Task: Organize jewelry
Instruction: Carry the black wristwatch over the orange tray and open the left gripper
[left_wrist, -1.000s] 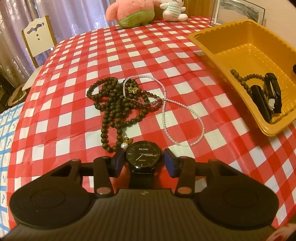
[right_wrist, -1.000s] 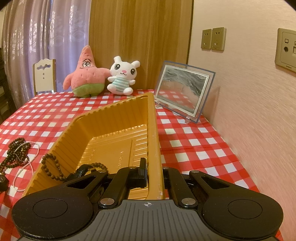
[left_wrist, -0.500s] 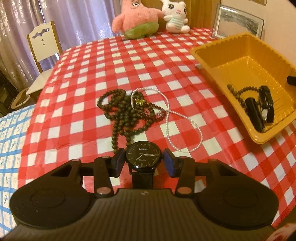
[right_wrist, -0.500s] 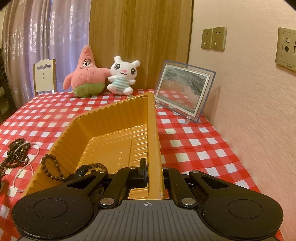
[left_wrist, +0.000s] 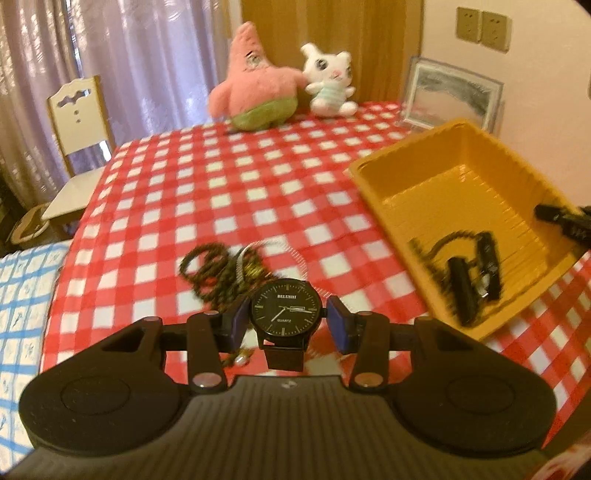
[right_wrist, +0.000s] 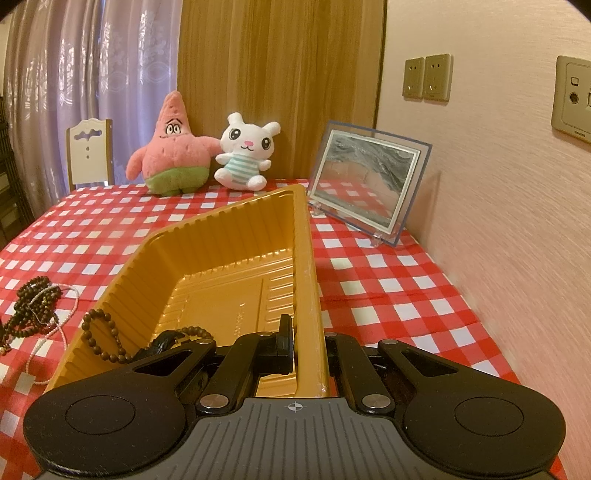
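My left gripper (left_wrist: 289, 322) is shut on a black watch (left_wrist: 285, 309), its blue pads pressing the case from both sides, and the watch hangs above the red checked tablecloth. Under it lie a pile of dark bead necklaces (left_wrist: 218, 273) and a pearl strand (left_wrist: 295, 254). A yellow tray (left_wrist: 461, 162) stands to the right and holds a bead bracelet (right_wrist: 99, 339) and black bands (left_wrist: 461, 284). My right gripper (right_wrist: 308, 343) is shut on the tray's (right_wrist: 221, 243) near right wall. The necklace pile (right_wrist: 33, 306) also lies left of the tray.
Two plush toys (right_wrist: 199, 155) sit at the table's far edge, with a framed picture (right_wrist: 365, 188) by the wall on the right. A white chair (left_wrist: 77, 122) stands beyond the left corner. A blue checked cloth (left_wrist: 22, 295) lies left of the table.
My left gripper has risen with the watch, so the necklaces and table have dropped away and more of the room shows. The right gripper and tray have not moved.
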